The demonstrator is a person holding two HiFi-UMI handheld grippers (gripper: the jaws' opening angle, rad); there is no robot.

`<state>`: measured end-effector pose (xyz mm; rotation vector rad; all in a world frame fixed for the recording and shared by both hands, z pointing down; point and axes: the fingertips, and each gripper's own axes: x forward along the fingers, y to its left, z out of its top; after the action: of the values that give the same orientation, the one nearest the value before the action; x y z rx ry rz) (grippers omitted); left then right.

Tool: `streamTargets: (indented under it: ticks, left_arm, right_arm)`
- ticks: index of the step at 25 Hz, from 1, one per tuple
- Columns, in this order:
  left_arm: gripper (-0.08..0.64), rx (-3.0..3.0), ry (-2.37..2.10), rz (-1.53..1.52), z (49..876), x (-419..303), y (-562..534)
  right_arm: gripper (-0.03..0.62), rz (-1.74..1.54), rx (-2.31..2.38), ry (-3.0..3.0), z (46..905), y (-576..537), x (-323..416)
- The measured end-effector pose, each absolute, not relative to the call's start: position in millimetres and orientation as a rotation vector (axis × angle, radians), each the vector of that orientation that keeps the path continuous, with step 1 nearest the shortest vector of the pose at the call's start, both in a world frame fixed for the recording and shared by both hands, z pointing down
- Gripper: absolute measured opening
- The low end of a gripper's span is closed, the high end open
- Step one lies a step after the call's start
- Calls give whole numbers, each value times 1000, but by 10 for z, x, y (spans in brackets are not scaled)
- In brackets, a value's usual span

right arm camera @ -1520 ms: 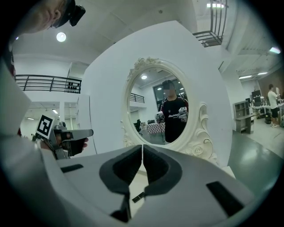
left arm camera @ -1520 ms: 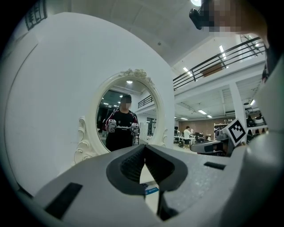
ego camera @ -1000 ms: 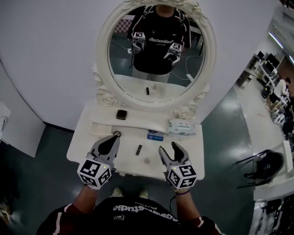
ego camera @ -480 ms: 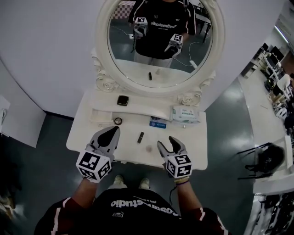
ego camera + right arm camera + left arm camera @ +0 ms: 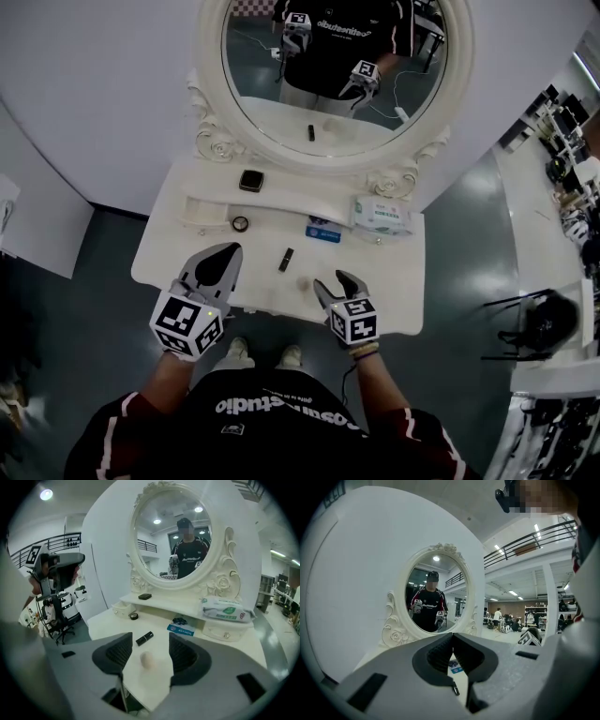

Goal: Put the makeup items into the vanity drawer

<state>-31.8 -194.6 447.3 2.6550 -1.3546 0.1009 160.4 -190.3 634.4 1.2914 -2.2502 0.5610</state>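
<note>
The left gripper (image 5: 228, 253) is held over the near left part of the vanity top (image 5: 169, 267). Its jaws are pressed together and nothing is gripped between them. Just past its tips, a small round tin (image 5: 240, 223) is seen on the top, and farther ahead a dark square case (image 5: 250, 180) lies on the raised shelf under the mirror (image 5: 328, 84).

The right gripper (image 5: 333, 284) is held at the near edge of the top with its jaws spread apart and empty. A pale egg-shaped sponge (image 5: 146, 659) is seen through the gap between them, lying on the top just ahead of the tips and untouched. A black lipstick (image 5: 144, 638) lies ahead of the sponge and a little to the left, between the lines of the two grippers. Farther ahead of the right gripper a blue packet (image 5: 181, 629) is laid flat. Beyond it and to the right, a pack of wipes (image 5: 225, 609) rests above a small drawer front with a knob (image 5: 226, 633).
</note>
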Motion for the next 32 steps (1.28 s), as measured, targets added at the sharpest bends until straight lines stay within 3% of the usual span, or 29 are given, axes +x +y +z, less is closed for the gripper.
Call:
streamTargets:
  ticks: [26, 32]
  left_arm:
    - [5, 2524, -1533, 173, 4584, -803, -1801]
    - [6, 2522, -1531, 191, 4599, -802, -1817]
  right_arm:
    - [230, 575, 1040, -2120, 7495, -1917, 1275]
    - [193, 578, 1058, -2109, 7525, -1944, 1285]
